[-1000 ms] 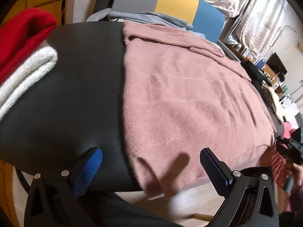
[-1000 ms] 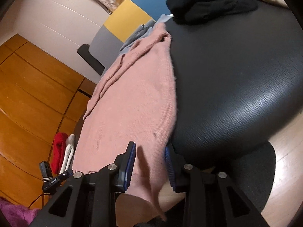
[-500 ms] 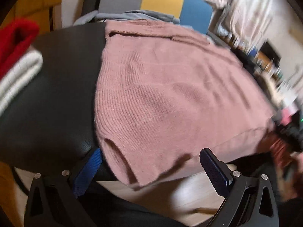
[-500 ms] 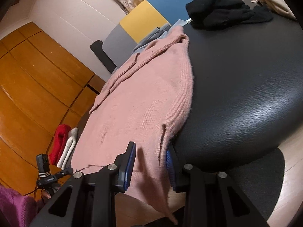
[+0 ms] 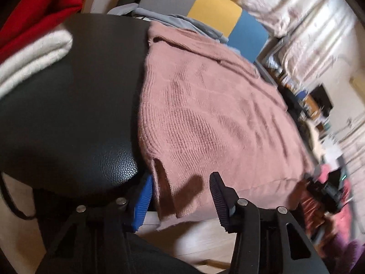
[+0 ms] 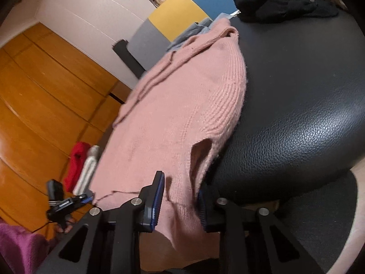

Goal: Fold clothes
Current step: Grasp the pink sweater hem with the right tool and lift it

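Observation:
A pink knit sweater (image 5: 205, 114) lies spread on a black leather surface (image 5: 68, 105), its hem hanging over the near edge. My left gripper (image 5: 180, 196) is open, its jaws either side of the hem's left corner by the side slit. In the right wrist view the sweater (image 6: 173, 118) shows again. My right gripper (image 6: 180, 196) is shut on the hem's right corner next to the other slit. The left gripper (image 6: 66, 203) shows small at the far hem corner.
Folded red (image 5: 34, 13) and white (image 5: 32, 54) knits lie stacked at the surface's left end. A black garment (image 6: 280, 2) lies at the far right end. A grey, yellow and blue panel (image 5: 205, 13) with grey-blue cloth stands behind. Wooden doors (image 6: 45, 86) are at left.
My left gripper has moved in to the hem's left corner and its jaws have narrowed around it. My right gripper stays shut on the right corner and has lifted it slightly.

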`<state>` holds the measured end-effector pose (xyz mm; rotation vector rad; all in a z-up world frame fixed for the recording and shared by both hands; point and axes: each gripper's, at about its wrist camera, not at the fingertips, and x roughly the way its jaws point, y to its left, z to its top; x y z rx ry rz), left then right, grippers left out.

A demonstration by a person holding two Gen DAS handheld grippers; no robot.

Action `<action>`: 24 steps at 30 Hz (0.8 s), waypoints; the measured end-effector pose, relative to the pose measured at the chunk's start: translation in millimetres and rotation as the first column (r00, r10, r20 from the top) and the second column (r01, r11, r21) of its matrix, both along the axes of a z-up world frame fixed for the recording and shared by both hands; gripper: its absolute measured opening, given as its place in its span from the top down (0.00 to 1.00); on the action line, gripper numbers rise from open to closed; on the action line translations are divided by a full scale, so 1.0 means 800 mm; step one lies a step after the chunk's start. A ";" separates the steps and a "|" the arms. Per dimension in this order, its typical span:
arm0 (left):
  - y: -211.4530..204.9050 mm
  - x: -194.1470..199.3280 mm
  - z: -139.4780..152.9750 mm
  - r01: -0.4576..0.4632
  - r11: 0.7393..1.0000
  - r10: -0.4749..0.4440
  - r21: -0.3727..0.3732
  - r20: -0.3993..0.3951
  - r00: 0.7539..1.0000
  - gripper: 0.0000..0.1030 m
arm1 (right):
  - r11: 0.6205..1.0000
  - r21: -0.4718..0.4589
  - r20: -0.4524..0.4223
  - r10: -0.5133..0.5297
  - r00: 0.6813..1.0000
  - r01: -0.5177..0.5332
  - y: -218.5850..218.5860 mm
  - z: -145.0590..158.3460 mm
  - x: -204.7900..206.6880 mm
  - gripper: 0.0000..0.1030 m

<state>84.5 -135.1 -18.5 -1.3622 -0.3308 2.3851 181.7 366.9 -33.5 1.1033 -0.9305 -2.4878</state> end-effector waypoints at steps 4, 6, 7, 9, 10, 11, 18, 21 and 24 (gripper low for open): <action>0.008 -0.007 0.003 0.020 0.999 -0.019 -0.048 0.018 1.000 0.92 | 0.997 0.068 0.062 -0.026 0.998 0.022 -0.004 0.007 -0.007 0.91; 0.002 -0.013 0.001 0.022 1.000 -0.024 0.018 0.060 0.998 0.92 | 0.999 0.006 0.087 -0.052 0.995 0.051 0.005 0.004 -0.008 0.91; 0.001 -0.014 0.002 0.023 0.999 -0.025 0.031 0.061 0.998 0.92 | 0.998 -0.018 0.089 -0.059 0.994 0.061 0.009 0.004 -0.007 0.91; 0.000 -0.013 0.006 0.027 0.998 -0.030 0.055 0.060 0.998 0.92 | 0.995 -0.068 0.072 -0.068 0.995 0.073 0.017 0.007 -0.002 0.91; -0.003 -0.012 0.009 0.026 0.997 -0.030 0.077 0.062 0.998 0.92 | 0.992 -0.098 0.060 -0.068 0.996 0.074 0.021 0.008 0.001 0.91; -0.007 -0.011 0.011 0.024 0.994 -0.030 0.102 0.065 0.997 0.92 | 0.989 -0.128 0.049 -0.067 0.997 0.072 0.024 0.008 0.003 0.91; -0.027 0.018 0.036 0.021 0.988 -0.028 0.154 0.041 0.999 0.92 | 0.967 -0.253 -0.004 -0.017 1.000 0.015 0.027 0.021 0.025 0.91; -0.036 0.035 0.047 0.013 0.985 -0.020 0.174 0.038 0.999 0.92 | 0.958 -0.285 -0.045 0.017 0.999 -0.030 0.018 0.032 0.039 0.91; -0.049 0.050 0.059 -0.012 0.976 0.004 0.217 0.041 0.999 0.92 | 0.947 -0.308 -0.091 0.067 0.994 -0.092 0.006 0.047 0.059 0.91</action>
